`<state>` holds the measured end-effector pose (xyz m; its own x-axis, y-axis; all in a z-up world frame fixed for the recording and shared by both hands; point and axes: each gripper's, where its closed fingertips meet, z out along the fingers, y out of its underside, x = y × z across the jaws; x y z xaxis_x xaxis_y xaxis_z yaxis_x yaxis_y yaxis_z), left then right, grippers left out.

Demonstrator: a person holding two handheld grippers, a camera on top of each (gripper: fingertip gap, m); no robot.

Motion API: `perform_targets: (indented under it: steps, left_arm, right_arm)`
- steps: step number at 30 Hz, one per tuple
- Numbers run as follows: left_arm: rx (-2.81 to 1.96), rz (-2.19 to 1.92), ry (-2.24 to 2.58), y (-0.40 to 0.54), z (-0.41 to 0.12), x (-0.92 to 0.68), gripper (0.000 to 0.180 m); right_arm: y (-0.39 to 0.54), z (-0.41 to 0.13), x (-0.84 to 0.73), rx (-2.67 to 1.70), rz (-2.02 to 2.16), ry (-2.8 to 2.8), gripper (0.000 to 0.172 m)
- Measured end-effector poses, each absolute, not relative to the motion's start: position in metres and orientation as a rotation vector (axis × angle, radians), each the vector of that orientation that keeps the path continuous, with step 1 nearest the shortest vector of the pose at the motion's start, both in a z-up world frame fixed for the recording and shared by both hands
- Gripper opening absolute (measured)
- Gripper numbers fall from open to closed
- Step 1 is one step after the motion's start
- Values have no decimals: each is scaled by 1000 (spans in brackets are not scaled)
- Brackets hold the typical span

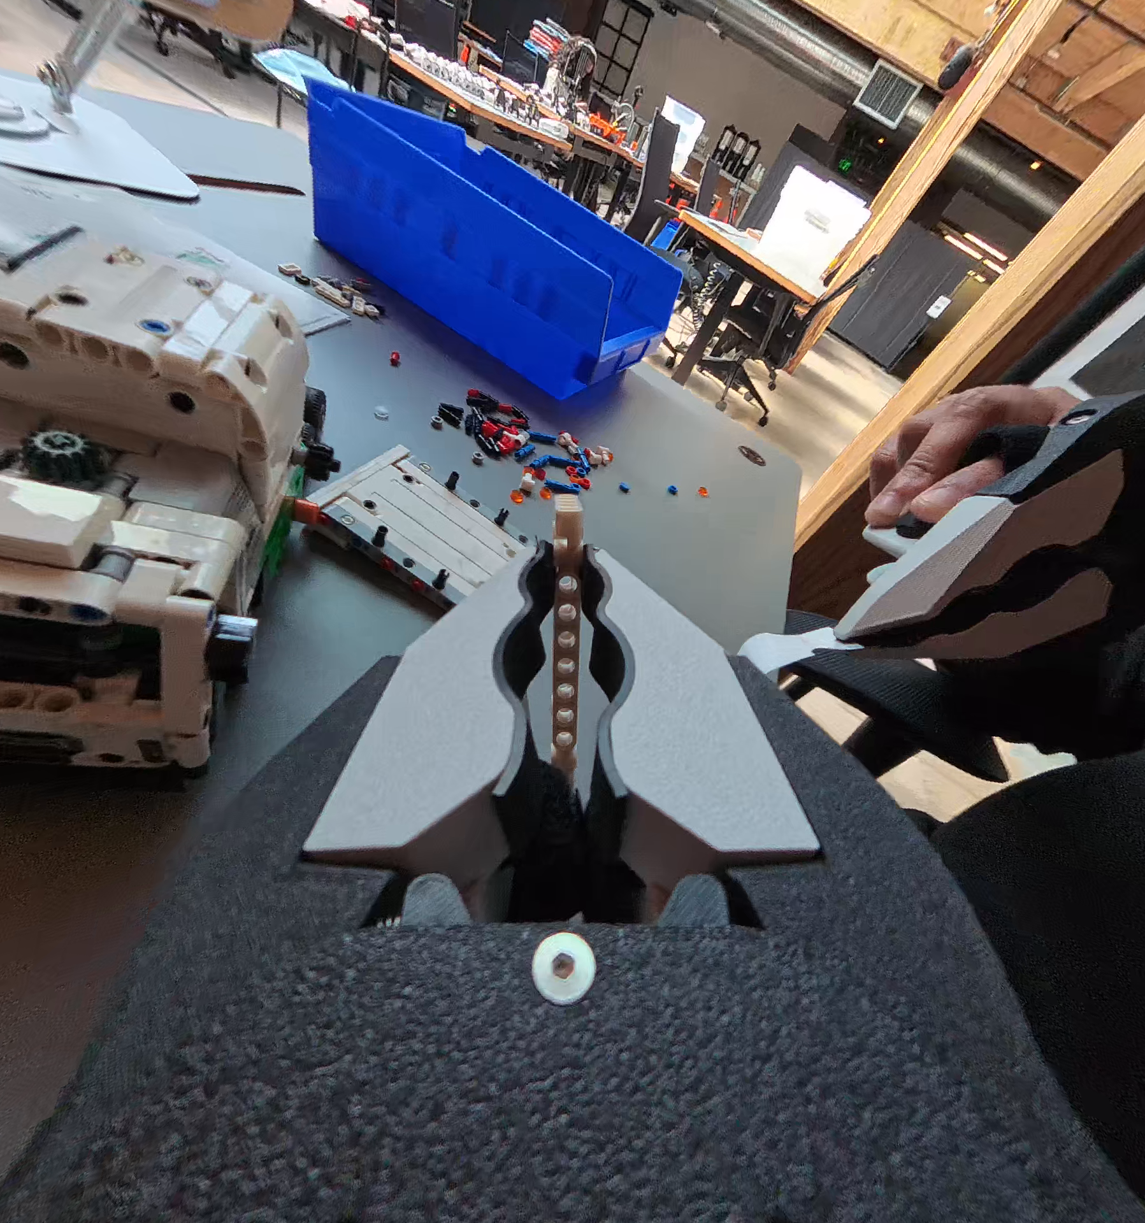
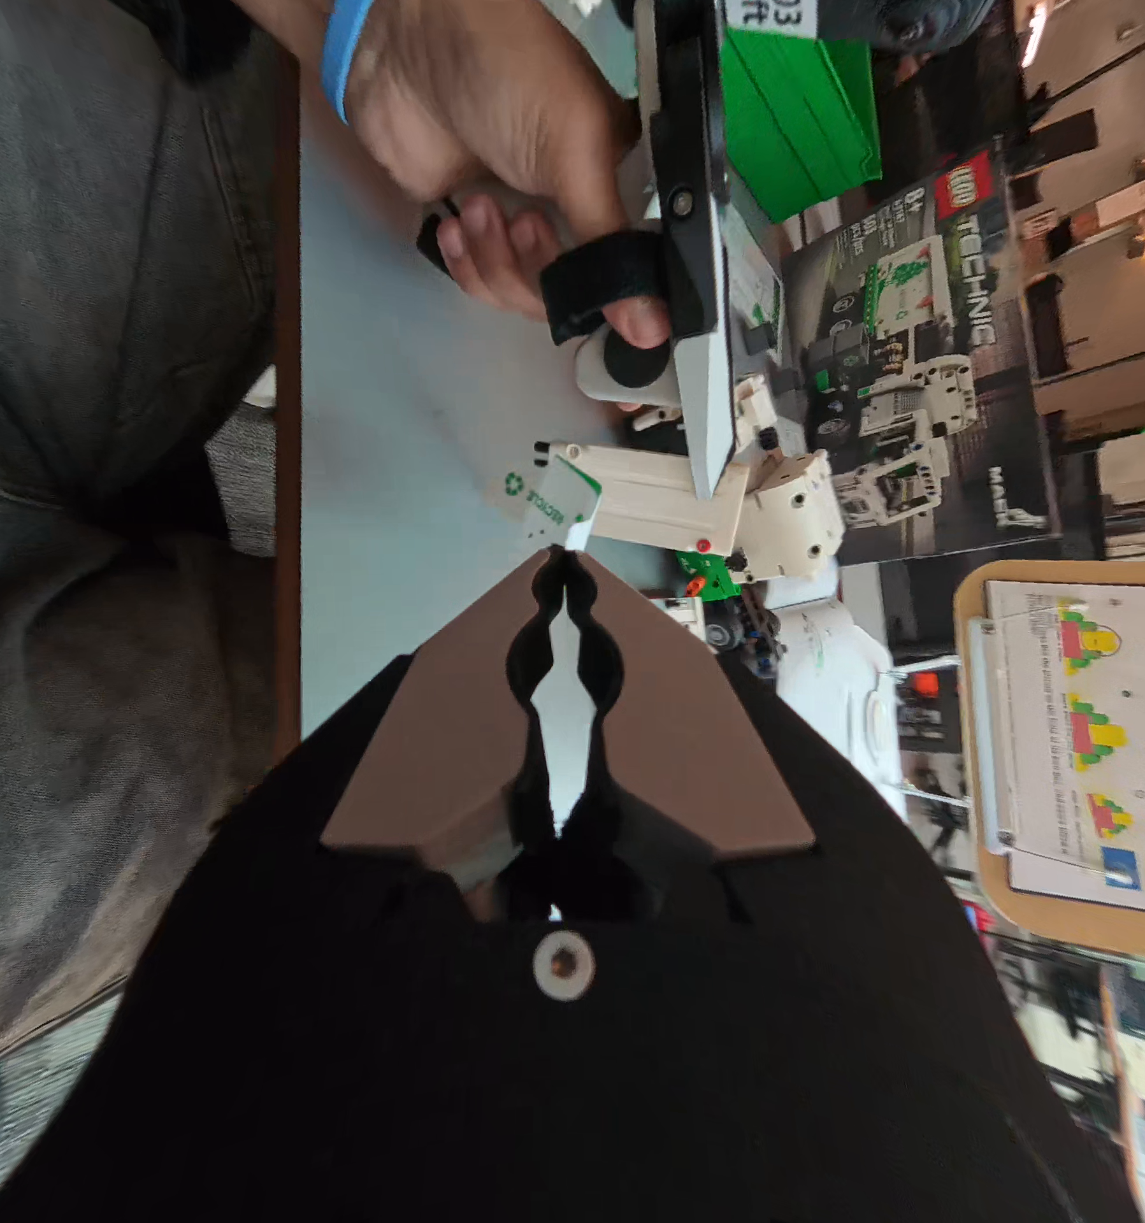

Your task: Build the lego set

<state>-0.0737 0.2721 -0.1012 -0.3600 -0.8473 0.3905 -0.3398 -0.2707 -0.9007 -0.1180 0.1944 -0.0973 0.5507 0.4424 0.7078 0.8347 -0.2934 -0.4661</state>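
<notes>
Left wrist view: my left gripper (image 1: 566,556) is clamped on a tan perforated beam (image 1: 566,635), both pads pressing its sides near the tips.
Beam place: in my left jaws, above the grey table (image 1: 689,562), not touching it as far as I can tell.
Beam long axis: runs along my fingers, front to back; row of holes faces the camera.
Beam heading: free end pokes out past the fingertips, toward the loose pins (image 1: 530,450), red, blue and black, scattered ahead.
Left of beam: flat cream panel assembly (image 1: 417,523) just beside my left finger; white brick-built truck (image 1: 126,463) farther left.
Behind: blue bin (image 1: 477,251) lying on the table, well apart from the beam.
Right wrist view: my right gripper (image 2: 559,556) is closed at the tips on the corner of a thin white sticker slip (image 2: 553,499) with green print.
Slip heading: sticks forward out of the tips toward the cream truck body (image 2: 662,503); touching it or not, can't tell.
Cross-check: from the left camera the slip shows as a white flat tab at the right gripper's tip, off the table edge.
Hands: right hand (image 1: 940,456) on the right gripper's trigger; left hand (image 2: 490,132) strapped to the left one.
Background right: set box (image 2: 920,364) propped up, clipboard (image 2: 1086,728) with a printed sheet.
</notes>
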Motion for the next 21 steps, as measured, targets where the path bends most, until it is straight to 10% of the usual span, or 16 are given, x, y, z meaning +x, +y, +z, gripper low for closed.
perform_targets:
  steps: [1,21]
  left_arm:
    - [-1495,-1708,1573,270,-103,-74,6]
    - [-1932,-1446,1648,278,-167,-94,33]
  right_arm:
    - [191,-96,-117,-1958,-521,-1030,0]
    - [207,-117,-103,-2377,516,-1054,0]
